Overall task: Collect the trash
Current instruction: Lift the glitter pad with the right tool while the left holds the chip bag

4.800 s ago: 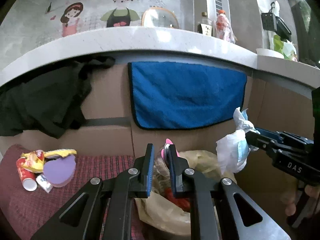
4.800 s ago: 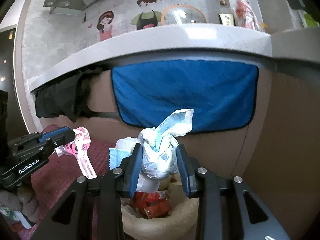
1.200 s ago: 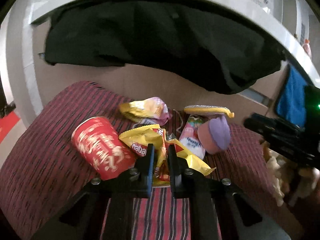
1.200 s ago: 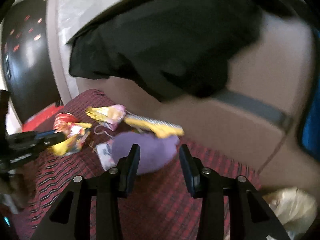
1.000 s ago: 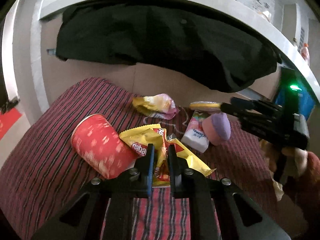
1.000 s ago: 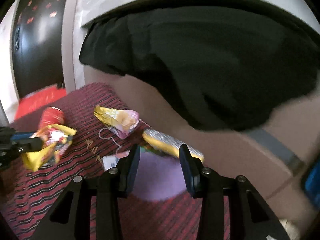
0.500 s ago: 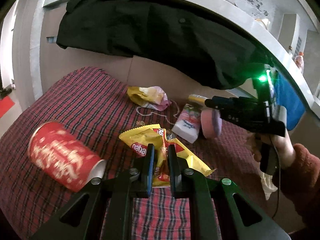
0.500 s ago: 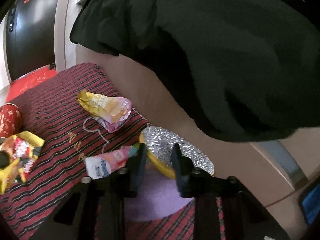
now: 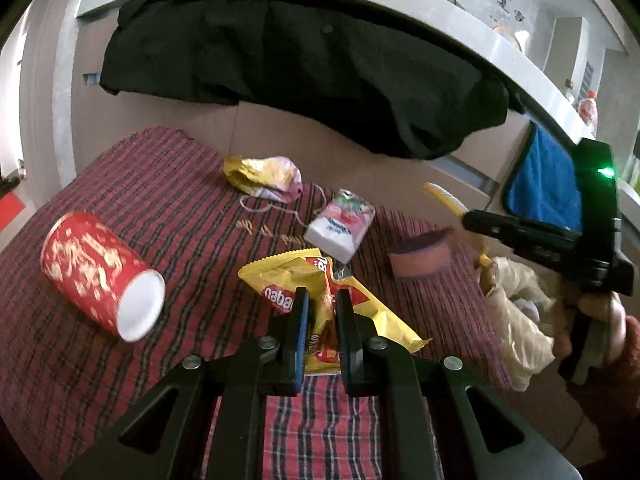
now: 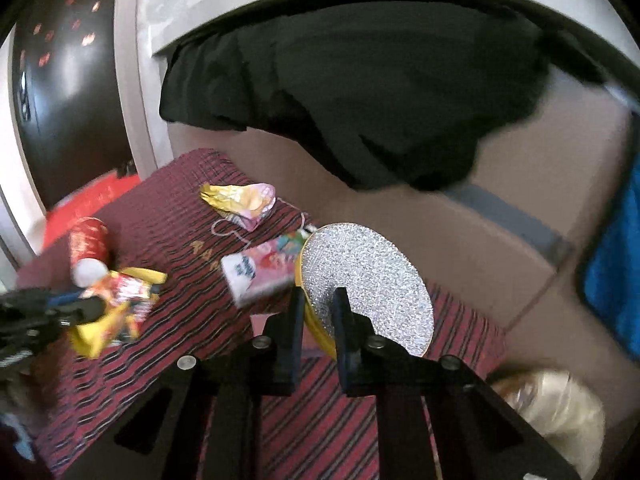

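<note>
My left gripper (image 9: 322, 296) is shut on a yellow and red snack wrapper (image 9: 320, 280), held above the red plaid cloth (image 9: 180, 220). My right gripper (image 10: 316, 300) is shut on the yellow rim of a silver glitter disc (image 10: 364, 280); it also shows in the left wrist view (image 9: 466, 218) at the right with the disc's yellow edge (image 9: 442, 196). On the cloth lie a red paper cup (image 9: 100, 276), a crumpled yellow-pink wrapper (image 9: 264, 174), a tissue pack (image 9: 340, 226) and a purple round tub (image 9: 420, 254). A translucent trash bag (image 9: 516, 308) hangs at the cloth's right end.
A black garment (image 9: 300, 64) hangs from the grey counter edge (image 9: 520, 68) above the cloth. A blue towel (image 9: 540, 184) hangs at the right. A brown cabinet front (image 10: 500, 216) stands behind the cloth. A white string (image 9: 280, 208) lies near the crumpled wrapper.
My right gripper has lifted the glitter disc off the purple tub, which now sits alone on the cloth. My left gripper has risen with the snack wrapper, and the cup lies farther away.
</note>
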